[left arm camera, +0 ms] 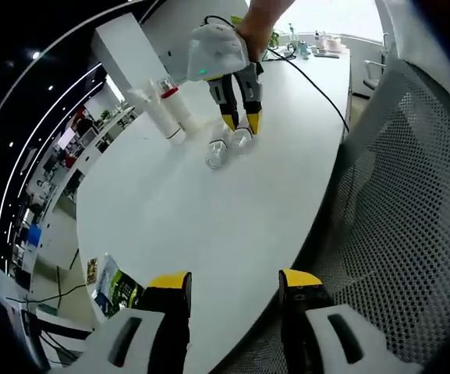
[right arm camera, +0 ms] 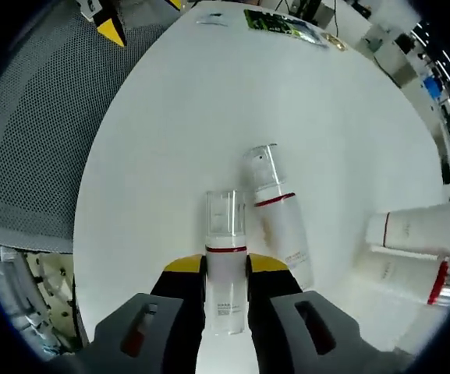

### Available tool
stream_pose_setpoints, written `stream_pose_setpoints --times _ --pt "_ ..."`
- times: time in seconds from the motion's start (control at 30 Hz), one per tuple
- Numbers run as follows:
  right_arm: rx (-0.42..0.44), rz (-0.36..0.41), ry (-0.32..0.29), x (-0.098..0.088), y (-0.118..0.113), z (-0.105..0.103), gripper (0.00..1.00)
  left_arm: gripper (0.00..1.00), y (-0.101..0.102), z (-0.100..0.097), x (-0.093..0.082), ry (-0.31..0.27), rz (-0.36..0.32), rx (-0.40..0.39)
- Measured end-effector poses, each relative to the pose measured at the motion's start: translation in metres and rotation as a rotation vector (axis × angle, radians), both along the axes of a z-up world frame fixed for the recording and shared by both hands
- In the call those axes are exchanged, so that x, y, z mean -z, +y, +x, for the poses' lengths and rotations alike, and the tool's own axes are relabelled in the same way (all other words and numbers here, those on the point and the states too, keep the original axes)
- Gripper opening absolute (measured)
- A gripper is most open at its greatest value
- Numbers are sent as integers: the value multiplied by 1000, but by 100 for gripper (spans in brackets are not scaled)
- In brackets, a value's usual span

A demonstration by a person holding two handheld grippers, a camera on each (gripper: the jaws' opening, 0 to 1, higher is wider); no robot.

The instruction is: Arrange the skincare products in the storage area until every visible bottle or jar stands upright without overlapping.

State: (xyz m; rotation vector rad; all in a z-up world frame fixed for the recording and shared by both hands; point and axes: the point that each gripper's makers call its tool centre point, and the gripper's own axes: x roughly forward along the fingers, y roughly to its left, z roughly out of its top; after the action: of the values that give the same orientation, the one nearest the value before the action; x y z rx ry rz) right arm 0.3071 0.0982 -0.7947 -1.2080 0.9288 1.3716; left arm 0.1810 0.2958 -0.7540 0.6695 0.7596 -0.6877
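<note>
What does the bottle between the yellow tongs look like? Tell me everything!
The white plastic bottle with a clear cap and a thin red band lies flat on the white table, cap pointing away from the camera. The right tongs squeeze its body from both sides with their yellow tips. Small grey print marks its lower body. A matching bottle lies close beside it; whether they touch is unclear.

— Can you read anything on the bottles?
— No. The bottle (right arm camera: 225, 273) between the jaws of the hand-held gripper (right arm camera: 226, 269) has small grey print below its red band, too fine to make out. The bottle lying beside it (right arm camera: 278, 222) has the same kind of faint lettering.
— And the green leaflet (right arm camera: 280, 23) at the table's far edge?
— Printed, but illegible.
</note>
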Motion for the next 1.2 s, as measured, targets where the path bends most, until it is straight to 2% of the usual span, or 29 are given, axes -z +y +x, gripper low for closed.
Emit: stream_pose_setpoints --times 0.07,0.23,0.37,0.47,0.57,0.63,0.7,0.73,0.77,0.87,0.9,0.97,1.0,1.03,1.07,1.13,1.17,1.2 --pt "72 89 29 -7 11 -10 17 47 -1 0 -1 -3 -2 5" --pt "210 228 58 -28 24 -25 17 47 -5 0 -4 -8 -26 12" --pt "385 412 94 -54 42 -29 17 47 -10 1 -10 -12 -80 9" --pt "547 583 140 -79 57 -30 17 47 -15 2 -14 -2 -142 0" --pt "638 720 186 -99 68 -33 17 47 -22 2 -19 18 -214 -6" --pt "676 819 223 -115 77 -36 17 47 -24 3 -22 39 -265 -24" --pt "709 897 263 -127 85 -41 17 47 -26 3 -24 72 -311 -42" --pt "714 909 270 -130 87 -42 17 47 -29 4 -25 93 -350 -58" --pt "741 954 289 -137 90 -44 17 47 -32 6 -28 105 -387 -63" --pt "782 1046 343 -150 98 -49 17 47 -41 10 -38 109 -469 -45" --pt "779 1059 337 -152 100 -50 17 47 -49 10 -44 130 -530 -24" --pt "796 1084 364 -157 103 -56 17 47 -61 7 -56 177 -650 -10" --pt "808 1111 392 -162 106 -59 17 47 -69 4 -65 209 -740 14" --pt "805 1140 409 -167 109 -62 17 47 -74 2 -71 240 -800 21" --pt "803 1180 440 -176 113 -68 17 47 -81 -1 -81 294 -909 17" --pt "793 1238 502 -188 118 -78 17 47 -87 0 -99 347 -1067 4" --pt "786 1259 511 -192 120 -81 17 47 -88 0 -101 356 -1093 1" --pt "780 1281 537 -197 122 -86 17 47 -89 1 -111 383 -1176 -5"
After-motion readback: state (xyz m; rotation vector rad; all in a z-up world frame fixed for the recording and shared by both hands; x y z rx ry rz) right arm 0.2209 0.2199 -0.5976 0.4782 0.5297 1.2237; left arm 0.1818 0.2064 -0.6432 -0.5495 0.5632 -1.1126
